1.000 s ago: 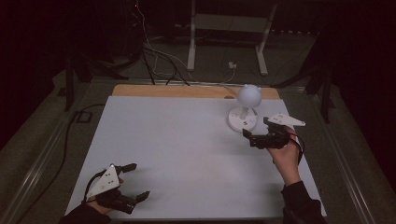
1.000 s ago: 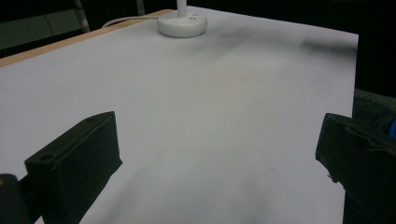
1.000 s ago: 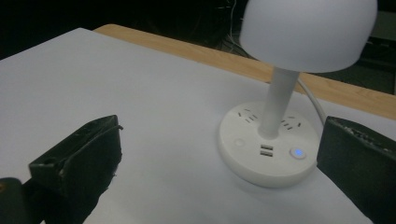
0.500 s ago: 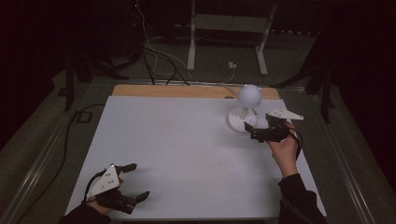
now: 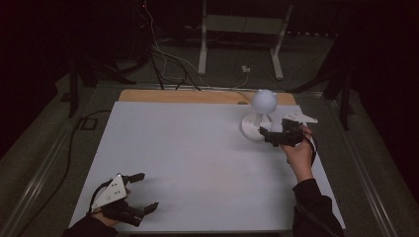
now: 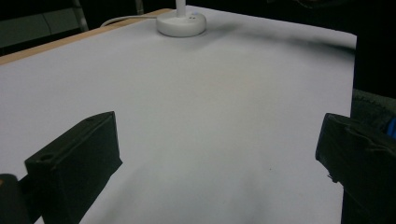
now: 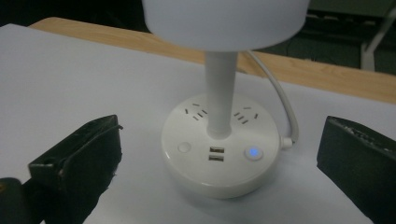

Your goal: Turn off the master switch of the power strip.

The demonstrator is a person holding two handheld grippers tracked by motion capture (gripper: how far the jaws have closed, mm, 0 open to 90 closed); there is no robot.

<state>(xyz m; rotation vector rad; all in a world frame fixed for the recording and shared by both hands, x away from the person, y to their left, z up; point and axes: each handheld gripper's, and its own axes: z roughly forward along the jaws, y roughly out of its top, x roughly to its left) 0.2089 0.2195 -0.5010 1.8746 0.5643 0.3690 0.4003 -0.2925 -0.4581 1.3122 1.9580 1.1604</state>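
Ahead of the right gripper (image 7: pixel 219 163), the lamp (image 7: pixel 222 154) looks smooth, slightly glossy white plastic. Under it the tabletop (image 5: pixel 188 148) has a matt white sheet, with bare wood along the far edge.

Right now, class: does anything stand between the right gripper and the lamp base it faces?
Nothing visible does. The right gripper has its jaws open toward the lamp base, with bare white table between them. The lamp's cable runs off behind the base.

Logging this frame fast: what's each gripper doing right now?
Left gripper: open, holding nothing.
Right gripper: open, empty, at the lamp base.
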